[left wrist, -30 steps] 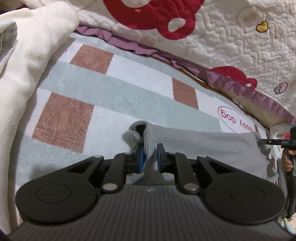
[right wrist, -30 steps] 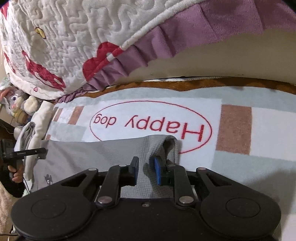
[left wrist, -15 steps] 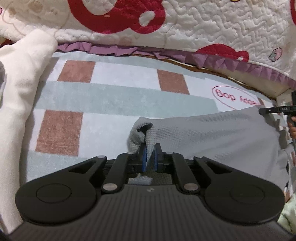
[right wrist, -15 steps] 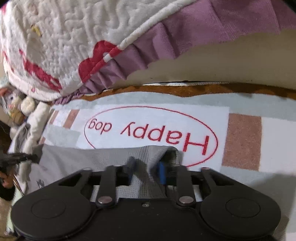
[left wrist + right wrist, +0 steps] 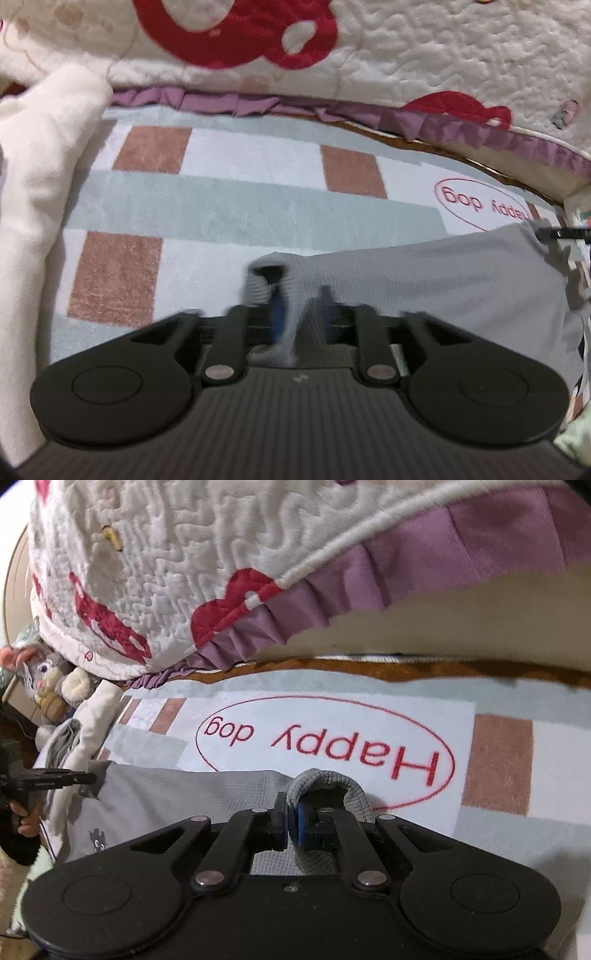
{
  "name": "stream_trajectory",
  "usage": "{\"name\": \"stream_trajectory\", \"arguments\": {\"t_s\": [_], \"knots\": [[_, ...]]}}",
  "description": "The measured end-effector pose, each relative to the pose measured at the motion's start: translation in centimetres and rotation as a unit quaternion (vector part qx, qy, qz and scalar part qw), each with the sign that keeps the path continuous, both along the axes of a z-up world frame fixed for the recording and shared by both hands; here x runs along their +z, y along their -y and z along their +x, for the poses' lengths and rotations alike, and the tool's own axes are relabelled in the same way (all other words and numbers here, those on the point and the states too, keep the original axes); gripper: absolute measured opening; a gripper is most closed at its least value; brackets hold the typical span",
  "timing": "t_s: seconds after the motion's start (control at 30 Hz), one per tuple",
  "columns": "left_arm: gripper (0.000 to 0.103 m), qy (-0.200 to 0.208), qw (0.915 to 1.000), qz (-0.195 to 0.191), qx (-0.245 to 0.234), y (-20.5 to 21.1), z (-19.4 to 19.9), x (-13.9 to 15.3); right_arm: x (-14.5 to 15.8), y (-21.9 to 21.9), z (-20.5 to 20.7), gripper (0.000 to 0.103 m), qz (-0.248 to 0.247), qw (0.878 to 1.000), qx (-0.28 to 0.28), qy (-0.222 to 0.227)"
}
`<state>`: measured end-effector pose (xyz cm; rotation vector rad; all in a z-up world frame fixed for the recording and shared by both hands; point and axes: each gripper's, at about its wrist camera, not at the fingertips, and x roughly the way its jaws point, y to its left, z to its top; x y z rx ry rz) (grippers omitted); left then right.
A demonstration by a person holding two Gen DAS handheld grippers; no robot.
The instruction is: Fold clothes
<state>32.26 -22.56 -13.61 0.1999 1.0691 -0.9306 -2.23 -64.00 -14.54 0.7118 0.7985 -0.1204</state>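
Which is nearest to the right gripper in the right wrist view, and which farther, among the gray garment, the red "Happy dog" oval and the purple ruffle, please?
From the right gripper:
1. Gray garment: pinched between its fingers, spreading left.
2. "Happy dog" oval: just beyond, printed on the mat.
3. Purple ruffle: farthest, along the quilt's edge above.

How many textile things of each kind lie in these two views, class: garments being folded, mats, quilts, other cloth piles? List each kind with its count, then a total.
Grey garment, with a cuff clamped in the right gripper: 1
Checked "Happy dog" mat: 1
Quilt with red pattern and purple frill: 1
Cream cloth pile: 1
Total: 4
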Motion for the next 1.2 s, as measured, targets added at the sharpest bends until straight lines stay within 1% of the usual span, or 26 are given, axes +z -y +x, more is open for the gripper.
{"name": "stream_trajectory", "arguments": {"t_s": [0.03,0.07,0.1,0.13,0.17,0.2,0.23,0.27,0.3,0.37,0.4,0.43,0.5,0.53,0.57,0.6,0.67,0.73,0.77,0.8,0.87,0.93,0.97,1.07,1.13,1.2], "knots": [[0.041,-0.003,0.9999,0.005,0.013,0.2,0.4,-0.4,-0.3,0.2,0.0,0.012,0.014,1.0,-0.004,-0.004],[0.041,-0.006,0.9997,0.007,0.023,0.3,0.9,-0.9,-0.7,0.4,0.1,0.014,0.022,1.0,-0.014,-0.008],[0.04,-0.01,0.9994,0.008,0.033,0.4,1.3,-1.3,-1.1,0.5,0.1,0.021,0.03,0.999,-0.023,-0.013],[0.037,-0.012,0.9992,0.0,0.038,0.4,1.6,-1.5,-1.6,0.8,0.2,0.025,0.046,0.998,-0.031,-0.016],[0.032,-0.014,0.999,-0.01,0.042,0.3,1.8,-1.7,-2.1,1.1,0.2,0.029,0.068,0.997,-0.04,-0.007],[0.001,-0.016,0.9986,-0.019,0.047,0.2,2.1,-1.9,-2.5,1.3,0.1,0.03,0.087,0.994,-0.058,0.005],[0.002,-0.018,0.9983,-0.024,0.05,0.1,2.1,-2.0,-2.7,1.4,0.0,0.029,0.096,0.992,-0.075,0.013],[0.002,-0.012,0.9974,-0.044,0.056,-0.4,2.0,-1.4,-2.4,1.3,-0.1,0.007,0.09,0.992,-0.085,0.023],[0.002,-0.006,0.9959,-0.065,0.062,-1.0,1.8,-0.8,-1.6,0.8,-0.4,0.007,0.071,0.993,-0.081,0.048],[0.002,-0.004,0.9895,-0.125,0.072,-2.7,1.4,1.0,0.7,-0.3,-1.9,0.006,0.049,0.989,-0.061,0.126],[0.002,-0.005,0.9859,-0.151,0.073,-3.4,1.3,1.9,1.2,-0.3,-2.5,0.006,0.044,0.988,-0.064,0.132],[0.002,0.0,0.9847,-0.159,0.071,-3.9,1.2,2.6,1.8,-0.3,-3.1,0.006,0.039,0.987,-0.068,0.138],[0.002,0.015,0.9866,-0.152,0.058,-3.6,1.0,3.2,2.7,-0.3,-4.3,0.006,0.031,0.985,-0.075,0.15],[0.002,0.022,0.9874,-0.148,0.051,-3.5,0.9,3.5,2.8,0.0,-4.3,0.006,0.03,0.986,-0.076,0.146],[0.002,0.025,0.9878,-0.147,0.045,-3.3,0.9,3.7,3.0,0.2,-4.3,0.006,0.029,0.986,-0.077,0.144],[0.002,0.024,0.9872,-0.152,0.04,-3.3,1.0,3.9,3.3,0.3,-4.2,0.006,0.029,0.985,-0.075,0.151],[0.002,0.024,0.9821,-0.184,0.029,-3.8,1.0,4.6,4.2,0.3,-4.1,0.006,0.031,0.983,-0.071,0.169],[0.003,0.027,0.9751,-0.219,0.015,-4.4,1.1,4.9,4.5,0.1,-3.9,0.004,0.011,0.983,-0.043,0.181],[0.003,0.021,0.9806,-0.193,0.03,-3.9,1.8,3.8,4.6,0.0,-3.7,0.002,0.002,0.982,-0.03,0.186],[0.003,0.013,0.9856,-0.162,0.047,-3.4,2.6,2.7,4.4,0.3,-3.2,0.004,-0.001,0.984,-0.035,0.177],[0.002,-0.003,0.9874,-0.147,0.059,-2.5,3.6,1.4,3.9,0.9,-2.0,0.004,-0.006,0.986,-0.045,0.16],[0.003,0.027,0.9889,-0.138,0.048,-1.6,3.5,1.4,3.5,1.5,-0.9,0.004,-0.012,0.988,-0.055,0.142],[0.003,0.048,0.9906,-0.12,0.046,-1.0,3.5,1.2,3.2,1.8,-0.3,0.004,-0.015,0.989,-0.06,0.134],[0.003,0.056,0.9915,-0.101,0.06,-0.5,4.2,0.0,2.4,2.6,1.1,0.004,-0.024,0.991,-0.075,0.112],[0.003,0.045,0.9916,-0.102,0.066,-0.5,4.8,-0.5,2.1,2.9,1.9,0.003,-0.032,0.992,-0.079,0.098],[0.003,0.06,0.9923,-0.089,0.061,0.0,4.8,-0.7,1.8,3.0,2.9,0.003,-0.039,0.993,-0.08,0.08]]}}
